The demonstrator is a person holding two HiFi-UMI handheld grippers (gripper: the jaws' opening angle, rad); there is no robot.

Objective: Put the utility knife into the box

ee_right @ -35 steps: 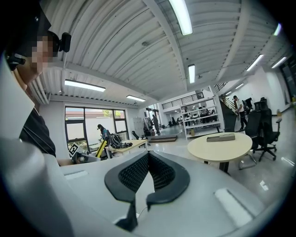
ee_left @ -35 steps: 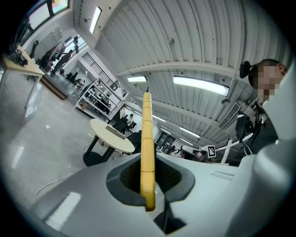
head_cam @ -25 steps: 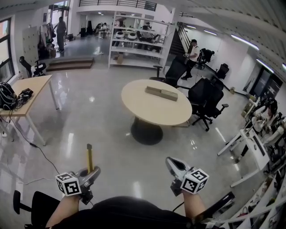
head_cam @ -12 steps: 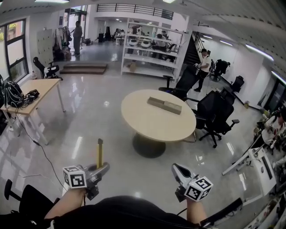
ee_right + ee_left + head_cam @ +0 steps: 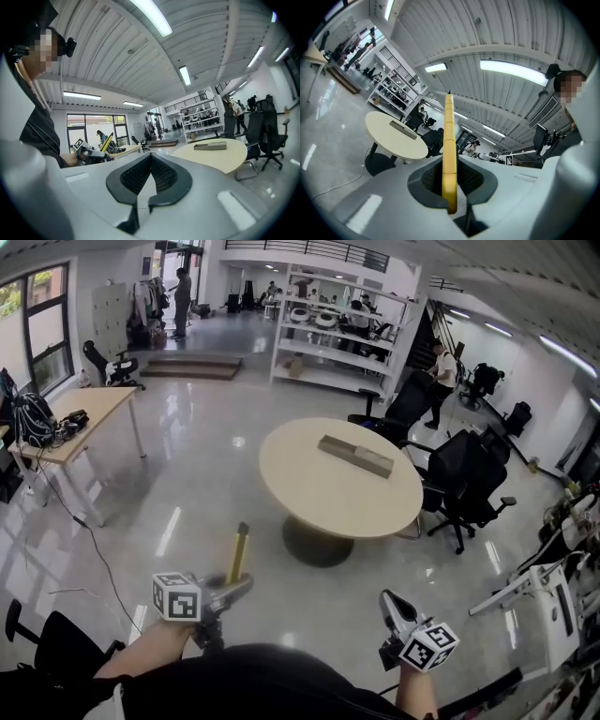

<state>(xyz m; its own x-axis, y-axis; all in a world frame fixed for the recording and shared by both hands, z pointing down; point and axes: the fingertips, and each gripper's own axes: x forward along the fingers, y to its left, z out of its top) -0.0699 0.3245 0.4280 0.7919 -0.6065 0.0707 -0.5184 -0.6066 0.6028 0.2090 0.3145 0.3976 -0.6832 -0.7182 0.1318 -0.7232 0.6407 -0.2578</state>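
My left gripper (image 5: 242,585) is shut on a yellow utility knife (image 5: 238,553), which sticks up and forward from the jaws. In the left gripper view the knife (image 5: 449,154) stands upright between the pads, blade tip at the top. My right gripper (image 5: 392,602) is shut with nothing in it; its pads (image 5: 159,176) meet. A long flat cardboard box (image 5: 355,455) lies on the round beige table (image 5: 309,493) well ahead of both grippers. The box (image 5: 210,146) also shows in the right gripper view, and the box (image 5: 403,129) in the left gripper view.
Black office chairs (image 5: 466,482) stand right of the round table. A wooden desk (image 5: 75,423) with bags and cables on the floor is at the left. White shelving (image 5: 337,338) and people stand at the far end. Desks (image 5: 553,587) line the right side.
The round table and box have come nearer in the head view. My left gripper with the knife has shifted right; the right gripper has dropped slightly lower in the frame.
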